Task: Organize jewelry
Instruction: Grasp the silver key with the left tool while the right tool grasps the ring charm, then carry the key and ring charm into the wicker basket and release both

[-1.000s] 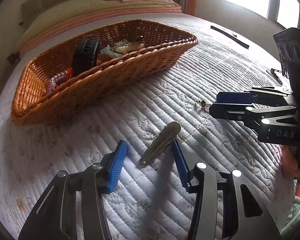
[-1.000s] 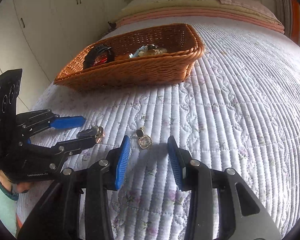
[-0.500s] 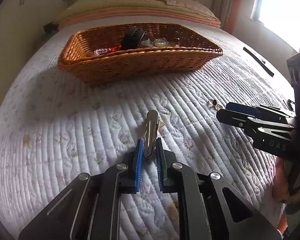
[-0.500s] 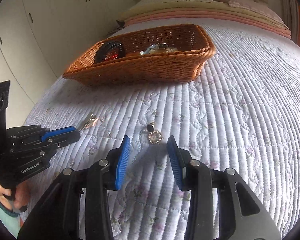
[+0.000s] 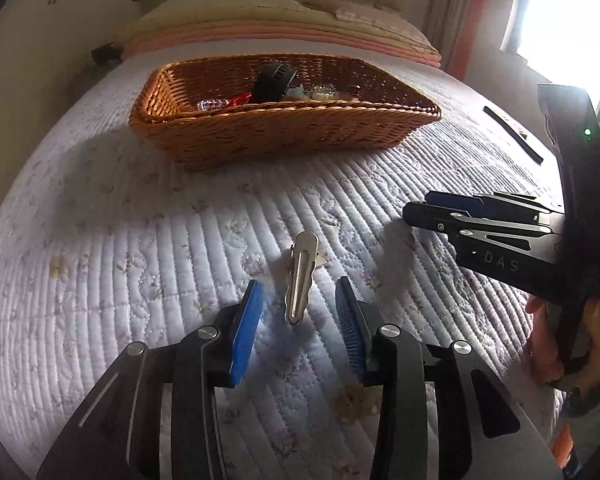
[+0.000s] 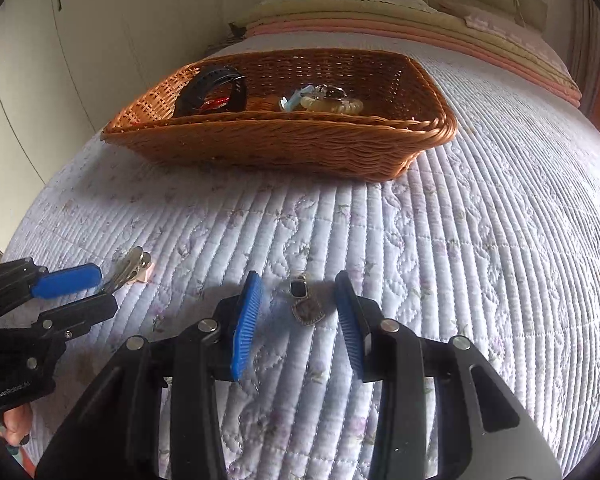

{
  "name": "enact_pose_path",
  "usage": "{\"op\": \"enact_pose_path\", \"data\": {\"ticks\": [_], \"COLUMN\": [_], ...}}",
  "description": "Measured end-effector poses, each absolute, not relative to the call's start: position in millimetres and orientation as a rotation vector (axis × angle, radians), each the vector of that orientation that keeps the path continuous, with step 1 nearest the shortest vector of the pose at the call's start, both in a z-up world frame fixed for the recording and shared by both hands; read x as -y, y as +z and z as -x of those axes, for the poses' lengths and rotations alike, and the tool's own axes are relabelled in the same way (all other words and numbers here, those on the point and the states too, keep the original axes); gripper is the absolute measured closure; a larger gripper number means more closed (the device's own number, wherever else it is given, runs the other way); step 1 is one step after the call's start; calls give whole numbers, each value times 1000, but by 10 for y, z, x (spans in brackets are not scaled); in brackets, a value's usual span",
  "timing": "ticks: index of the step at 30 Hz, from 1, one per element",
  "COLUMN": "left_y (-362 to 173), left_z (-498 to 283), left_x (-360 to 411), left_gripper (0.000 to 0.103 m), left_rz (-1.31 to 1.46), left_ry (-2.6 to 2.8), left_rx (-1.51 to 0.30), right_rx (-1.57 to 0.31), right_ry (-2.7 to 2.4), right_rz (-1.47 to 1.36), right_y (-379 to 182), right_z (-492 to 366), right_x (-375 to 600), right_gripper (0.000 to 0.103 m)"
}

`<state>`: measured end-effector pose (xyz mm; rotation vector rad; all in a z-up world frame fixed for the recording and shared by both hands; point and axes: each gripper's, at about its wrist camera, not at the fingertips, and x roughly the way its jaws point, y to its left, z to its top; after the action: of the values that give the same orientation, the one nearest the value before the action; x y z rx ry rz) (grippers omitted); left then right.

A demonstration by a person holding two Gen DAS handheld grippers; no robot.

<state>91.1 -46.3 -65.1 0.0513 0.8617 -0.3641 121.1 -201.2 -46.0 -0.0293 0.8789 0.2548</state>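
A silver hair clip (image 5: 300, 276) lies on the quilted bedspread between the blue pads of my left gripper (image 5: 299, 282). Its jaws are opening and neither pad touches the clip. The right wrist view shows a small dark pendant (image 6: 306, 306) flat on the quilt between the pads of my right gripper (image 6: 298, 276). Those jaws are closing, with a gap on each side of the pendant. The left gripper (image 6: 100, 290) and the clip (image 6: 130, 266) sit at that view's left edge. The right gripper (image 5: 414, 205) reaches in at the right of the left wrist view.
A brown wicker basket (image 5: 284, 136) stands farther up the bed, holding a black band (image 5: 272, 82), beads and other jewelry. Folded blankets and pillows (image 5: 280, 32) lie behind it. A black strip (image 5: 512, 132) rests near the right edge. White wardrobe doors (image 6: 60, 40) line the left.
My left gripper closed on the hair clip half a second ago and has since opened around it. My right gripper has moved forward until its narrowed jaws flank the pendant.
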Motion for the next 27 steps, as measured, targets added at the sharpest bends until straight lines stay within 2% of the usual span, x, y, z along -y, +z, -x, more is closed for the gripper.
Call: {"op": "enact_pose_path", "data": {"ticks": [1,2,4,5,6,7,18,27], "left_y": [-657,-665,-678,-681,-684,-691,-441,233], "left_z": [-932,-964,-1003,-1006,-1004,-1002,-844,-777], "left_x": [482,500,544,561,583,600,473,381], "left_gripper": [66,66,66,70,76,91,91,91], "left_rz": [-61,-65,-81,-90,-103,-112,-34,22], "left_ry": [-360,-360,-358,-356,-354,-353,-390,-403], "left_rx": [-863,-866,-868,-865,-861,-862,-743,-544], "right_rx": [-876,-875,-867,-864,-860,-856,-775,-624], "right_ry": [258,262,261,261,261,261,277,288], "right_rz": [31,30,29,27,24,21,-5,-2], "right_y": [-460,-463,-461,-460,-454,-449,-205,514], "right_z": [-1209,-1206,-1201,-1184,-1171,-1166,-879,-751], "right_x": [2009,2013,2011,2020,2027,2034,2156,2173], "right_gripper": [86,90,90,90,91,91,91,91]}}
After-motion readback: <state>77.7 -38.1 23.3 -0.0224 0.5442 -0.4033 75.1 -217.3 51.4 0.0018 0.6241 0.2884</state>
